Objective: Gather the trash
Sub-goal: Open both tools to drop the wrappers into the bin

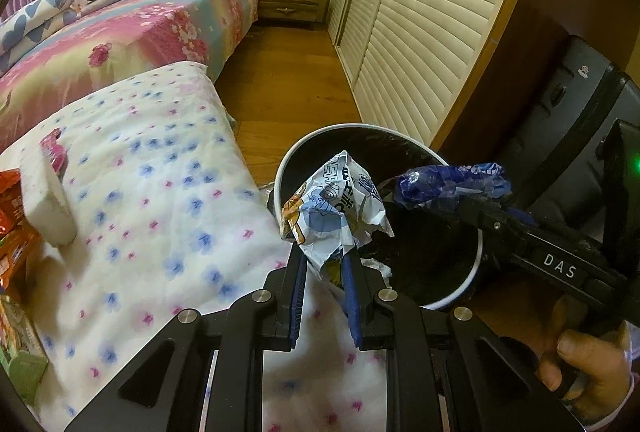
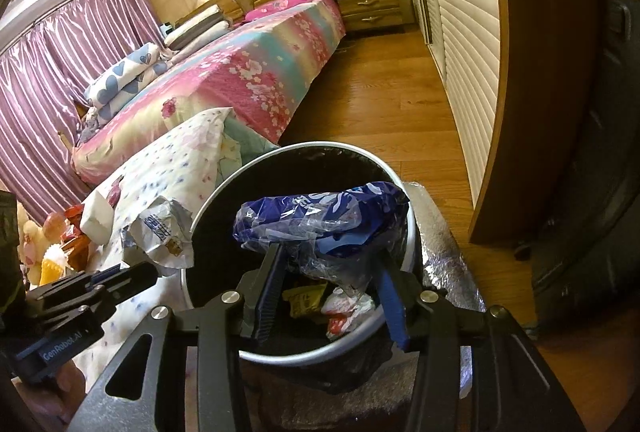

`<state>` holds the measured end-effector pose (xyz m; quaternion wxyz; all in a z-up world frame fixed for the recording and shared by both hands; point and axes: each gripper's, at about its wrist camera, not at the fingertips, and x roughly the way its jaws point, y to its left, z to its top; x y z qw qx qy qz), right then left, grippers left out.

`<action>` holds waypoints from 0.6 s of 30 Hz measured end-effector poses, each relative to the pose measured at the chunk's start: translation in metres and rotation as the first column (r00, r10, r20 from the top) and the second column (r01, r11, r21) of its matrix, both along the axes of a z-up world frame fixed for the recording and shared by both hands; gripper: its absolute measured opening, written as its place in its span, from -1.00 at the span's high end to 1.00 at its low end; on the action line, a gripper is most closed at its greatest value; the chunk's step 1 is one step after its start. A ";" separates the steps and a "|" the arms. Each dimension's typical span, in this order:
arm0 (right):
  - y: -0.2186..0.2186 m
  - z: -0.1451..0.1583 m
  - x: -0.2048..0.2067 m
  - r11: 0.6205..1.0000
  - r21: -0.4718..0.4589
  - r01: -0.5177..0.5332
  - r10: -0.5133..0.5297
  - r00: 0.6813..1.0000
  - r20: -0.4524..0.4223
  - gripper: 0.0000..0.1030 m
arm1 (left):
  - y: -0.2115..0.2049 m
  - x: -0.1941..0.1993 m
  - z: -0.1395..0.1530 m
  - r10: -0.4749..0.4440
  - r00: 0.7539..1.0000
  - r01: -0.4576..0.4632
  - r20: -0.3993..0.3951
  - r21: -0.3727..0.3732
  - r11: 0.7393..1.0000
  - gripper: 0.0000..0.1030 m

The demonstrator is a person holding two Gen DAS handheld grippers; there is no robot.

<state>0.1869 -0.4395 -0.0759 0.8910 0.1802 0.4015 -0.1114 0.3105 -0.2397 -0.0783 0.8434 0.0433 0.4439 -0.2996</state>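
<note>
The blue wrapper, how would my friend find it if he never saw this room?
Find the round black bin beside the flowery blanket. Over its mouth, the right gripper pinches the blue wrapper. It is dark, shiny plastic; the other wrapper, in the left gripper, is white and crumpled.

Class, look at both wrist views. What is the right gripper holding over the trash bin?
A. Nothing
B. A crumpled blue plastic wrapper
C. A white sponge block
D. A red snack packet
B: the right gripper is shut on the blue plastic wrapper, held above the open trash bin; the left gripper holds a white printed wrapper.
</note>
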 end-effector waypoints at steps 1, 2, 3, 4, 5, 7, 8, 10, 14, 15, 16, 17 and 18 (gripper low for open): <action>0.000 0.000 0.002 1.000 -0.002 -0.003 0.003 1.000 -0.003 0.07 | -0.002 0.002 -0.001 0.000 1.000 0.000 -0.006 0.000 1.000 0.67; -0.001 0.000 0.003 1.000 -0.004 -0.004 0.004 1.000 -0.005 0.07 | -0.003 0.003 -0.002 -0.001 1.000 0.001 -0.010 0.000 1.000 0.66; -0.002 0.001 0.004 1.000 -0.004 -0.005 0.005 1.000 -0.006 0.06 | -0.004 0.005 -0.003 -0.003 1.000 0.003 -0.012 0.001 1.000 0.66; -0.002 0.001 0.005 1.000 -0.004 -0.008 0.008 1.000 -0.007 0.06 | -0.006 0.007 -0.003 -0.002 1.000 0.002 -0.013 0.003 1.000 0.66; -0.002 0.000 0.006 1.000 -0.004 -0.009 0.009 1.000 -0.009 0.06 | -0.007 0.008 -0.003 -0.003 1.000 0.003 -0.014 0.003 1.000 0.66; -0.003 0.000 0.008 1.000 -0.009 -0.009 0.009 1.000 -0.012 0.06 | -0.009 0.009 -0.004 -0.006 1.000 0.006 -0.015 0.003 1.000 0.66; -0.004 0.000 0.008 1.000 -0.010 -0.010 0.010 1.000 -0.012 0.06 | -0.009 0.008 -0.004 -0.007 1.000 0.008 -0.014 0.004 1.000 0.66; -0.004 0.000 0.009 1.000 -0.012 -0.009 0.009 1.000 -0.016 0.06 | -0.010 0.010 -0.005 -0.008 1.000 0.008 -0.015 0.008 1.000 0.65; -0.008 0.000 0.012 1.000 -0.012 -0.007 0.006 1.000 -0.021 0.02 | -0.013 0.010 -0.005 -0.010 1.000 0.010 -0.012 0.004 1.000 0.49; -0.009 0.000 0.012 1.000 -0.014 -0.005 0.005 1.000 -0.022 -0.02 | -0.013 0.008 -0.005 -0.010 1.000 0.011 -0.012 0.004 1.000 0.35; -0.009 0.000 0.013 1.000 -0.017 0.000 -0.001 1.000 -0.024 -0.11 | -0.012 0.006 -0.004 -0.009 1.000 0.009 -0.008 0.004 1.000 0.29; -0.010 0.001 0.013 1.000 -0.014 0.003 -0.003 1.000 -0.026 -0.17 | -0.011 0.005 -0.003 -0.007 1.000 0.007 -0.004 0.003 1.000 0.22; -0.011 0.001 0.013 1.000 -0.008 0.003 -0.004 1.000 -0.024 -0.24 | -0.009 0.002 -0.001 -0.004 1.000 0.004 0.004 -0.002 1.000 0.19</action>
